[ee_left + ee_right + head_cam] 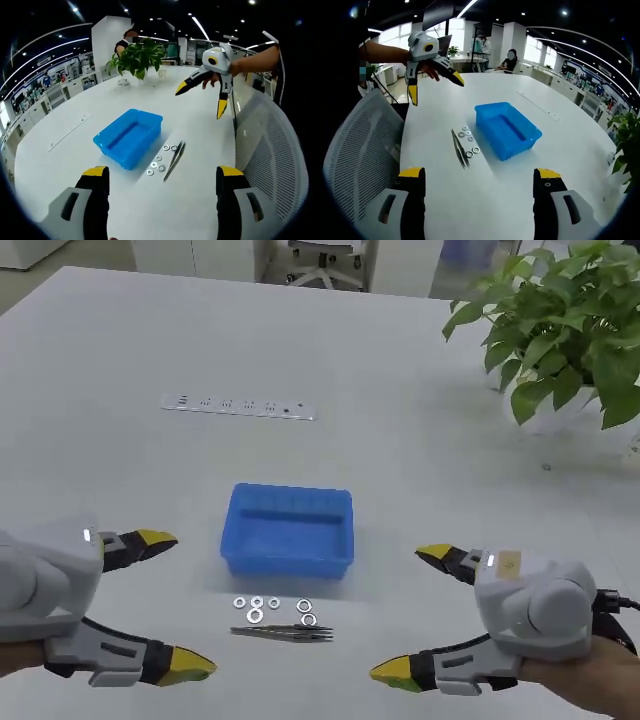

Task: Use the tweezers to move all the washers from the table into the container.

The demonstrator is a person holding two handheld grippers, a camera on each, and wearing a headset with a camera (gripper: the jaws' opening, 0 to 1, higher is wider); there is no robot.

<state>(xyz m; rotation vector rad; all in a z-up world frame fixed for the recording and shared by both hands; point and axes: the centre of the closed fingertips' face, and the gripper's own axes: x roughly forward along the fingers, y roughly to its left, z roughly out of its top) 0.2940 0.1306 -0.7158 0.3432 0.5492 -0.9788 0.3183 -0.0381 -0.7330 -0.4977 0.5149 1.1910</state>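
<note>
On the white tabletop point(420, 440) the washers point(272, 608) lie loose at six o'clock from the blue container point(288, 528), with the tweezers point(283, 632) just beside them, again at six. The left tongs point(192, 602) at nine o'clock and the right tongs point(397, 612) at three gape wide, both empty.

It was a big open-plan office or lab hall. I stood by a long white table point(430, 440) with a socket strip point(238, 406) and a potted plant point(560, 330); a mesh chair point(360, 145), rows of benches point(55, 87) and ceiling spotlights point(563, 12) lay beyond
</note>
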